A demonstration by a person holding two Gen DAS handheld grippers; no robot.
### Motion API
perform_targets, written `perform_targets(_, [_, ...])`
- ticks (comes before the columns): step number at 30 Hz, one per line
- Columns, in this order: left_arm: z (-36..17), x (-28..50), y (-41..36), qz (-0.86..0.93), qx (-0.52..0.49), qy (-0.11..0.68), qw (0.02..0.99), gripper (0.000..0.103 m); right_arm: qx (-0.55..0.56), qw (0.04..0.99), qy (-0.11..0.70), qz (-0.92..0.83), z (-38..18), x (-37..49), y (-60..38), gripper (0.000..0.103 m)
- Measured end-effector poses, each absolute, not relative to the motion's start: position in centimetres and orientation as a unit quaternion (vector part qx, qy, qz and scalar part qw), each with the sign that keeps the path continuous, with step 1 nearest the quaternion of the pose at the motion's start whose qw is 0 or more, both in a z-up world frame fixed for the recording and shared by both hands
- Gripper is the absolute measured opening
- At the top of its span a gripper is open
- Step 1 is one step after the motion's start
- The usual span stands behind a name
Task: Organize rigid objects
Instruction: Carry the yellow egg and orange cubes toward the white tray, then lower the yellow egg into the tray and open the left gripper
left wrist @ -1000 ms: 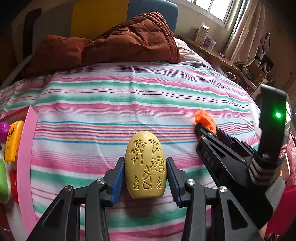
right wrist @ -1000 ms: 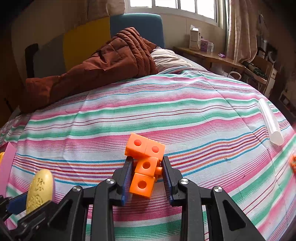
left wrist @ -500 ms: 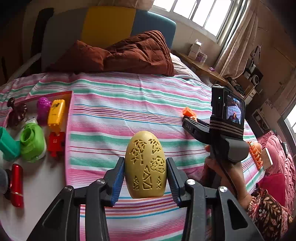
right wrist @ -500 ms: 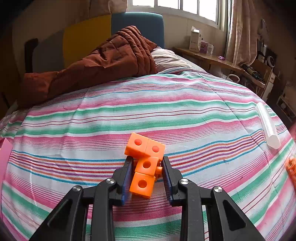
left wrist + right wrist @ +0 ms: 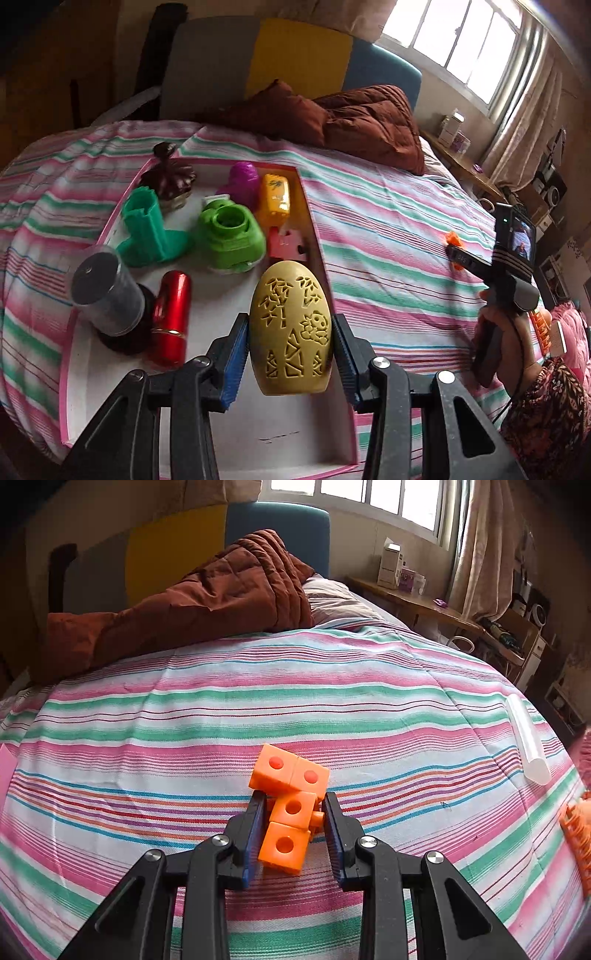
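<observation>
My left gripper [image 5: 290, 339] is shut on a tan egg-shaped shell [image 5: 290, 328] with cut-out patterns, held above the right part of a pink-rimmed white tray [image 5: 306, 435]. In the tray lie a red cylinder [image 5: 170, 314], a dark capped jar [image 5: 105, 291], a green camera toy [image 5: 231, 236], a green castle piece [image 5: 147, 229], a yellow block [image 5: 275, 199], a purple toy [image 5: 242, 179] and a pink piece [image 5: 286, 243]. My right gripper [image 5: 293, 812] is shut on an orange cube cluster [image 5: 290, 805] just above the striped bedspread [image 5: 258, 709]; it also shows at the left wrist view's right as the right gripper [image 5: 458, 254].
A brown quilt [image 5: 207, 602] lies at the head of the bed. A clear tube [image 5: 528, 742] rests near the right bed edge, with an orange ribbed piece [image 5: 578, 830] beyond it. A person's hand [image 5: 517, 332] grips the right tool. A wooden side table [image 5: 424, 605] stands under the window.
My left gripper has swung left with the egg shell, from over the bare bedspread to over the tray, which now fills the view. The right gripper and orange cubes have stayed put.
</observation>
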State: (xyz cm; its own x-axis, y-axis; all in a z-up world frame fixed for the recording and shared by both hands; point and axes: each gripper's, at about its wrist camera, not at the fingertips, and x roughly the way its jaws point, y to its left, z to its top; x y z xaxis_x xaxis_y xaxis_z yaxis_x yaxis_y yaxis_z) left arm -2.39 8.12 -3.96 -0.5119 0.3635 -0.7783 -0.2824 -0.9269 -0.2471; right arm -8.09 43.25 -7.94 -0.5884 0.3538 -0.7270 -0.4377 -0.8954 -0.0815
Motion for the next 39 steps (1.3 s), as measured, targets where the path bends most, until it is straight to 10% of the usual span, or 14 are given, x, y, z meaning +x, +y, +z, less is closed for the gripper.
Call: perform_targets(39, [-3.3, 0.5, 4.2, 0.884, -0.416, -0.076, 0.199, 0.044, -0.374, 0.119, 0.139, 0.909, -6.3, -1.1, 41.5, 0.027])
